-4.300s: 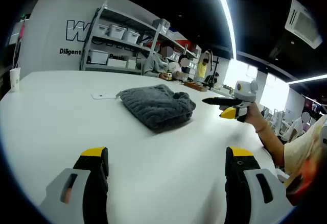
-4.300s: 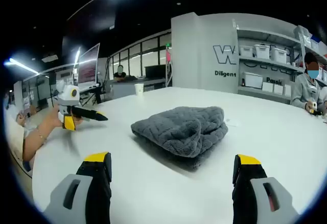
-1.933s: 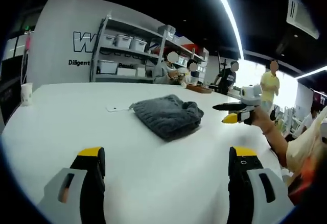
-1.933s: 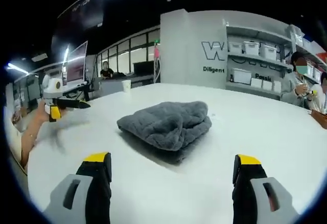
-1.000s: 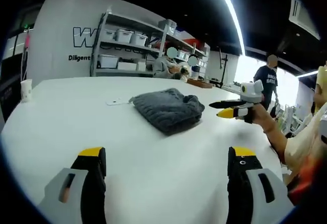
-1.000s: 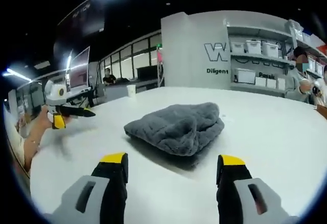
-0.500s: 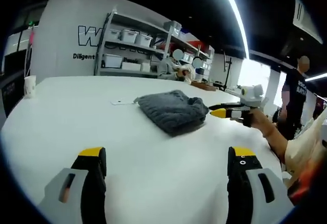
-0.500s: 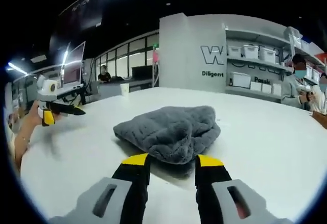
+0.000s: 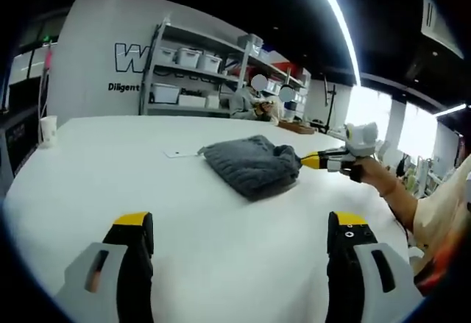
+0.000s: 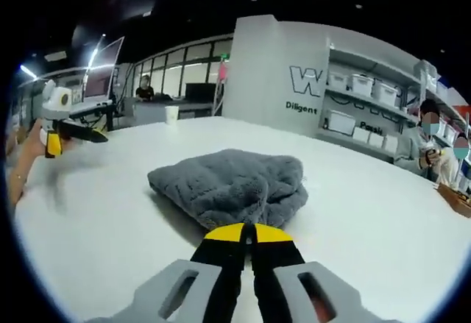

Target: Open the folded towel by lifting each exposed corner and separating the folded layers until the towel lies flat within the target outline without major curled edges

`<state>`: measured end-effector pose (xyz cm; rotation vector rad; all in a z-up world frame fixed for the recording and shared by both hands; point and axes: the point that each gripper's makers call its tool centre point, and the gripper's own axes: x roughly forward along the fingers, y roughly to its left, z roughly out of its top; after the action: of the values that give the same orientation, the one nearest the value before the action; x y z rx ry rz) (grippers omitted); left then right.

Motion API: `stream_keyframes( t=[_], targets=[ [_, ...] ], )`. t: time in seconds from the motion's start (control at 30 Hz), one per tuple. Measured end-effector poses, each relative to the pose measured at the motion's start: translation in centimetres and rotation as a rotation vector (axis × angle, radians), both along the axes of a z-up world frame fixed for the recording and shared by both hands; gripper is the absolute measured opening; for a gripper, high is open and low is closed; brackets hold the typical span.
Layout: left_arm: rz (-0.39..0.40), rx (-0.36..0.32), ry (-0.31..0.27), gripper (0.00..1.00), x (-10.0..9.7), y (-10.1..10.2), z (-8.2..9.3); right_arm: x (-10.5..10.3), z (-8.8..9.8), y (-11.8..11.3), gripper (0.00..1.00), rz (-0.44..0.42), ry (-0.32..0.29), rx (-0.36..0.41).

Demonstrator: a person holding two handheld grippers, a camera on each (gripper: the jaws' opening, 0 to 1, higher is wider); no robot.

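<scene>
White table (image 9: 110, 161) — shelving (image 9: 195, 80), ceiling light strip (image 9: 338, 21).

bare table (image 9: 110, 176) around towel (image 9: 250, 165) (all sides)

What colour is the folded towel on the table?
Dark grey, with a plush ribbed texture; the towel shows best in the right gripper view.

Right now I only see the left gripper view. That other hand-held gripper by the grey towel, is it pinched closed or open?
Observer: In the right gripper view the right hand-held gripper has its jaws shut, tips meeting at the near edge of the towel. I cannot tell whether cloth is caught between them.
Visitor: And how does my own one look from over there?
Observer: The left hand-held gripper hangs above the white table, well apart from the towel.
</scene>
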<state>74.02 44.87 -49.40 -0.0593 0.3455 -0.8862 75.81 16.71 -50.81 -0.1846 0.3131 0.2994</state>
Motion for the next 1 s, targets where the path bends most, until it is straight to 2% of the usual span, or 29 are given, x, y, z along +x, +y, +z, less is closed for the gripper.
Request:
stream_keyframes(
  t=[0.23, 0.33, 0.47, 0.6, 0.7, 1.0],
  targets=[
    [-0.005, 0.006, 0.016, 0.98, -0.1, 0.2, -0.3, 0.4, 1.6, 0.3, 0.00, -0.016, 0.002, -0.043],
    [-0.002, 0.017, 0.016, 0.98, 0.0, 0.5, -0.4, 1.0, 2.8, 0.7, 0.00, -0.009, -0.023, -0.049],
    [0.002, 0.032, 0.024, 0.98, 0.1, 0.9, -0.7, 1.5, 4.3, 1.4, 0.00, -0.001, -0.051, -0.112],
    [0.008, 0.036, 0.028, 0.98, 0.2, 1.4, -0.8, 2.2, 5.7, 2.2, 0.00, -0.003, -0.065, -0.138],
    [0.020, 0.032, 0.029, 0.98, 0.3, 1.8, -0.7, 2.8, 6.6, 3.0, 0.00, 0.009, -0.082, -0.159],
    [0.035, 0.023, 0.038, 0.97, 0.7, 2.5, -1.0, 5.2, 10.1, 7.8, 0.00, 0.085, -0.164, -0.214]
  ],
)
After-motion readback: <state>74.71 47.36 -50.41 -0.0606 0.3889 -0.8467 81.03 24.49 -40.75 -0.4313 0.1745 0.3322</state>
